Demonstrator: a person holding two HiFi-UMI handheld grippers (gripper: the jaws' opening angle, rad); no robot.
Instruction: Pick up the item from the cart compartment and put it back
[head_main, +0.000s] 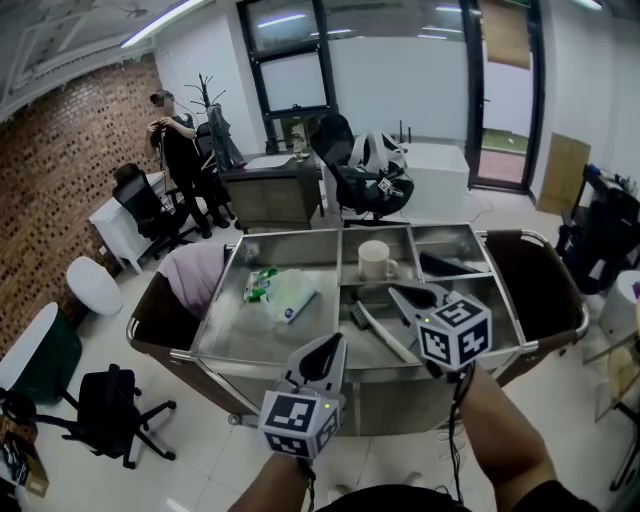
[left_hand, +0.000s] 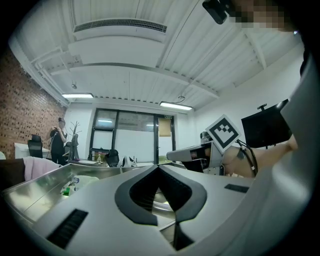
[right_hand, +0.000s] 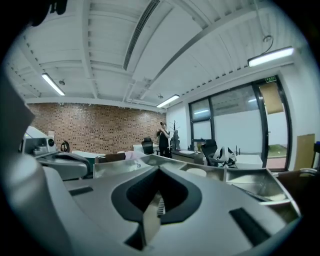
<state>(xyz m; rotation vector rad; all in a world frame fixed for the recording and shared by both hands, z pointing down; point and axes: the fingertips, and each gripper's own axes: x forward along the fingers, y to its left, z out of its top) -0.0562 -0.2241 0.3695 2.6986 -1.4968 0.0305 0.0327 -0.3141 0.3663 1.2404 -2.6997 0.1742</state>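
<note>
Head view, left gripper (head_main: 334, 341) pressed together at cart (head_main: 232, 361) rim, right gripper (head_main: 398, 291) pressed together over brush (head_main: 381, 334), right forearm (head_main: 502, 432) extended.

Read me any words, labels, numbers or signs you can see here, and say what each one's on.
No text is readable.
Green wall sign: too small to read.
Blue label on the clear packet in the cart: blurred.
Green-and-white packet: print blurred.
Marker cubes: square patterns only, no letters.

Mug (head_main: 377, 260) blocks rear middle compartment (head_main: 375, 237); bags (head_main: 285, 295) clutter left compartment (head_main: 240, 335)
</note>
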